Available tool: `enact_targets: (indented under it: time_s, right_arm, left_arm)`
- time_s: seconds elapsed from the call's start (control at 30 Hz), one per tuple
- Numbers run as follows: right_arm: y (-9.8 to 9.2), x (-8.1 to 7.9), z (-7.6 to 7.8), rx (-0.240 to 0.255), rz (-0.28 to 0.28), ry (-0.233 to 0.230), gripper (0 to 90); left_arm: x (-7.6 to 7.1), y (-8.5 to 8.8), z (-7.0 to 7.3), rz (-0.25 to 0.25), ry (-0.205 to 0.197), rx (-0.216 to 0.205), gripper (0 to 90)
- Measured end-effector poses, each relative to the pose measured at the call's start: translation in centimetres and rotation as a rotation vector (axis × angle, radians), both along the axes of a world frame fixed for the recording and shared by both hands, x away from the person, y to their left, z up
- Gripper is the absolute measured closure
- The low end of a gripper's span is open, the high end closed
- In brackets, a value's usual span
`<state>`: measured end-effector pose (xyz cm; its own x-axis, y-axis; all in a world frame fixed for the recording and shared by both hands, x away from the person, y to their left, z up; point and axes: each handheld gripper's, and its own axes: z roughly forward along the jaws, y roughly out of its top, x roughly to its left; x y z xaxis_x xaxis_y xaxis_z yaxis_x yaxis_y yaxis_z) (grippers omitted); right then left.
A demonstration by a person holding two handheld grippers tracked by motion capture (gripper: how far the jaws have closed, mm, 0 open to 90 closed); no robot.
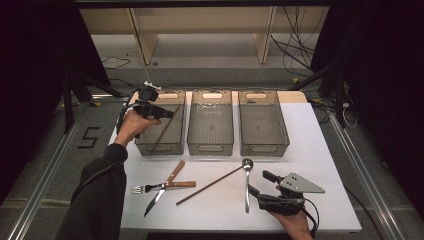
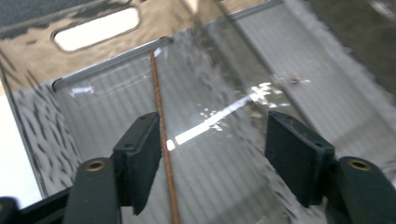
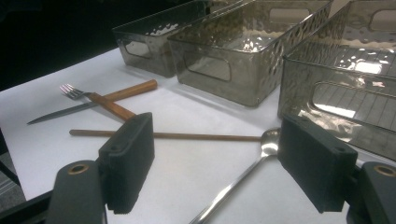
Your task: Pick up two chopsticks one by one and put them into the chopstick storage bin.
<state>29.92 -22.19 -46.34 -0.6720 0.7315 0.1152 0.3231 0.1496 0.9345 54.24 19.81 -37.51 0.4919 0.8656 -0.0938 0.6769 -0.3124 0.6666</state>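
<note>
My left gripper (image 1: pixel 167 114) (image 2: pixel 215 130) hovers open over the left clear bin (image 1: pixel 159 148). A thin brown chopstick (image 1: pixel 162 131) (image 2: pixel 159 93) lies slanted inside that bin, just beside the left pad and free of both pads. My right gripper (image 1: pixel 258 182) (image 3: pixel 215 140) rests open near the table's front right, nothing between its jaws. A metal spoon (image 1: pixel 247 182) (image 3: pixel 243 179) lies just ahead of it. A second chopstick (image 1: pixel 210 185) (image 3: pixel 187 136) lies diagonally on the white table, its end by the spoon's bowl.
A middle bin (image 1: pixel 210 147) and a right bin (image 1: pixel 264 148) stand in a row beside the left one. A wooden-handled fork (image 1: pixel 170 185) (image 3: pixel 74 91) and knife (image 1: pixel 152 202) (image 3: pixel 60 113) lie crossed at the front left. A person's sleeve reaches in from the lower left.
</note>
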Motion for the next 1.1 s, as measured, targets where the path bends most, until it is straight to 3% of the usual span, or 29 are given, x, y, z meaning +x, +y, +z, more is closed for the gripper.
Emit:
enact_targets:
  time_s: [0.03, 0.13, 0.27, 0.37, 0.77, 0.83, 0.9, 1.1]
  right_arm:
    - [0.0, 0.0, 0.0, 0.000, -0.001, 0.000, 28.0]
    - [0.0, 0.0, 0.0, 0.003, -0.004, 0.000, 27.9]
    - [0.0, -0.1, 0.1, -0.002, -0.001, -0.003, 27.9]
    - [0.1, -0.1, 0.0, -0.004, -0.001, -0.001, 28.0]
    - [0.2, -0.2, 0.0, -0.009, 0.000, 0.000, 27.9]
    - [0.2, -0.2, 0.0, -0.009, 0.000, -0.002, 27.9]
    - [0.2, -0.2, 0.1, -0.008, 0.000, -0.003, 27.9]
    - [0.3, -0.3, 0.1, -0.014, 0.003, -0.009, 27.9]
  left_arm:
    - [-0.3, -0.2, 0.4, -0.014, 0.003, 0.003, 33.2]
    - [-1.4, -0.4, 1.2, -0.024, 0.009, -0.037, 30.0]
    - [-3.3, -0.6, 1.6, -0.039, -0.008, -0.073, 26.9]
    - [-4.5, -1.2, 1.3, -0.054, -0.015, -0.066, 24.4]
    - [-10.6, -3.3, -0.5, -0.132, -0.067, -0.165, 21.1]
    - [-11.3, -4.0, -0.9, -0.151, -0.060, -0.159, 20.8]
    - [-11.6, -4.7, -1.0, -0.156, -0.068, -0.123, 20.2]
    - [-12.6, -5.9, -1.4, -0.180, -0.080, -0.121, 19.8]
